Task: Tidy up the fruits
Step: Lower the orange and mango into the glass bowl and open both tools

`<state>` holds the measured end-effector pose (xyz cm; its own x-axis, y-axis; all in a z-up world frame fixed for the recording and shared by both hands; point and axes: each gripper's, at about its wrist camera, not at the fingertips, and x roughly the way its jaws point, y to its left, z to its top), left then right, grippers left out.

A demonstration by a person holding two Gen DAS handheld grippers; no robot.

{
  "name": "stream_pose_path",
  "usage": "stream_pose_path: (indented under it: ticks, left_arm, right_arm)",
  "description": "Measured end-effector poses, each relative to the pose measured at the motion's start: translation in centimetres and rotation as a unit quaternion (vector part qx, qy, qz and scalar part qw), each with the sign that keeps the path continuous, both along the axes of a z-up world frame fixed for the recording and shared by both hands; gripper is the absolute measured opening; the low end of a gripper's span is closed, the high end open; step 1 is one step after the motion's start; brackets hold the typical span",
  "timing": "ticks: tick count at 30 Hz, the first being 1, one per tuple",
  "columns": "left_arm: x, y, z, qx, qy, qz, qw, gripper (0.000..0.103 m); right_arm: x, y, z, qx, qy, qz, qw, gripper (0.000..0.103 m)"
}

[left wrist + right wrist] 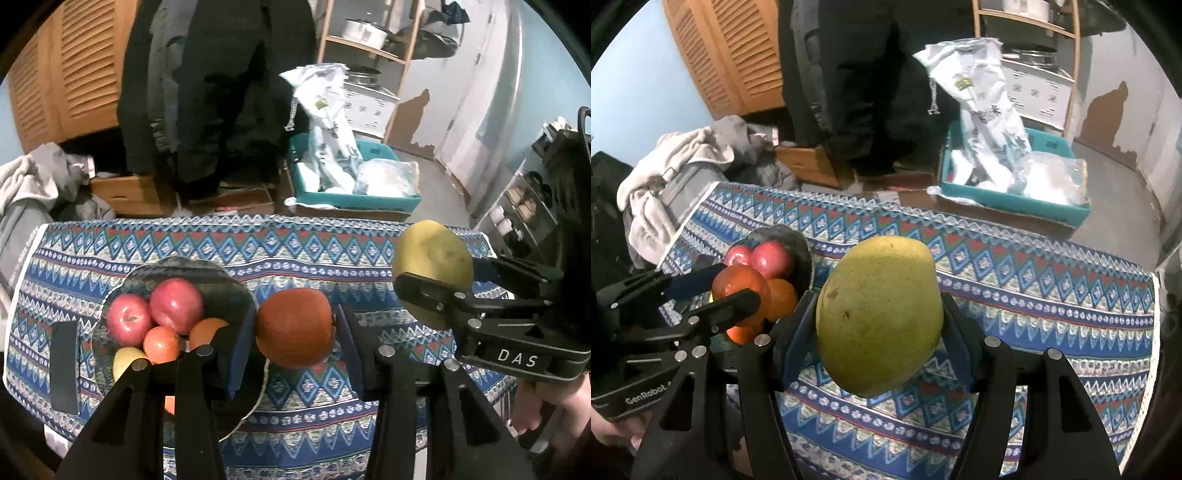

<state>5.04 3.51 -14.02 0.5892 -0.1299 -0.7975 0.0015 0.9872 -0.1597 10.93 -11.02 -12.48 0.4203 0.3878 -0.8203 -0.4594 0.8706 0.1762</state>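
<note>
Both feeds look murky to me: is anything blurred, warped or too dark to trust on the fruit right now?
Left wrist view: strong fisheye bending of the tablecloth edge, black corners, dim light; the reddish-orange fruit is slightly soft, the bowl readable. Right wrist view: same curvature and dimness; the yellow-green fruit is sharp enough, with no glare.

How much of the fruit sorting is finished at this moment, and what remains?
Done: the bowl already holds two red apples, oranges and a yellow fruit. In hand: the left gripper carries an orange-red fruit, the right gripper a large green fruit. Left: placing both; no loose fruit shows on the cloth.
</note>
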Motion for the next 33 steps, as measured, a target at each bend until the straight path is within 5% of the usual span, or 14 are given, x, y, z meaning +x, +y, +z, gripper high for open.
stream_pose_path:
  ticks: [33]
  left_arm:
    - [0.7, 10.5, -7.9, -0.038, 0.087, 0.075, 0.9926, 0.046]
  right_arm:
    - [1.9, 11.1, -4.1, -0.015, 0.051, 0.079, 0.995, 0.065]
